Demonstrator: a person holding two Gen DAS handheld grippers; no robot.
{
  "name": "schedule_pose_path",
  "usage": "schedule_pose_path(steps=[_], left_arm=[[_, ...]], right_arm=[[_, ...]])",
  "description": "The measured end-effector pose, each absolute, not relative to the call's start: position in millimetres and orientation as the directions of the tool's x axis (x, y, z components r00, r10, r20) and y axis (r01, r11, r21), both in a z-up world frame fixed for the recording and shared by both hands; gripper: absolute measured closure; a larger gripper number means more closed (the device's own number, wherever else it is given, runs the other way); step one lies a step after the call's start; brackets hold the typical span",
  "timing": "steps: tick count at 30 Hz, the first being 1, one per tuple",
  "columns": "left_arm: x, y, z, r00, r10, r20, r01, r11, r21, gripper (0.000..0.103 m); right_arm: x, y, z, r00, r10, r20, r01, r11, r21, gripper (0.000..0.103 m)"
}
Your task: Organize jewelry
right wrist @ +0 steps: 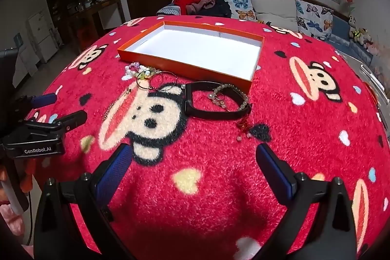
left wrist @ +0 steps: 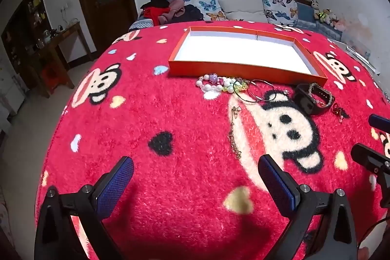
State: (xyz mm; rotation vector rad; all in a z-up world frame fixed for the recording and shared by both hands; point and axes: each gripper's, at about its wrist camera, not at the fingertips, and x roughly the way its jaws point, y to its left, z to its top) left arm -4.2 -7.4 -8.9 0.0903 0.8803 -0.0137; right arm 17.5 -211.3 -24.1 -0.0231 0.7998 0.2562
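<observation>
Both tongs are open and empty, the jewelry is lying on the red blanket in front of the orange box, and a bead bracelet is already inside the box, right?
Not quite. The orange box is empty: both wrist views show only its bare white floor. The bead bracelet lies on the red blanket in front of it with the other jewelry. The rest holds: left tongs and right tongs are open and empty.

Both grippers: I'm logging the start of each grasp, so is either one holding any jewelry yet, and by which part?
Nothing is held. The left gripper and right gripper are both open, over the red blanket.
</observation>
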Motion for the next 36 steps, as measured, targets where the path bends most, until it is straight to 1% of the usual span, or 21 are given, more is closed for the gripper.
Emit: schedule_pose_path(steps=[36], left_arm=[[8,-10,-20,0.620,-0.003,-0.784,0.073,0.996,0.054,0.000]], right_arm=[[23,-208,-30,0.653,0.227,-0.723,-0.243,0.966,0.083,0.001]])
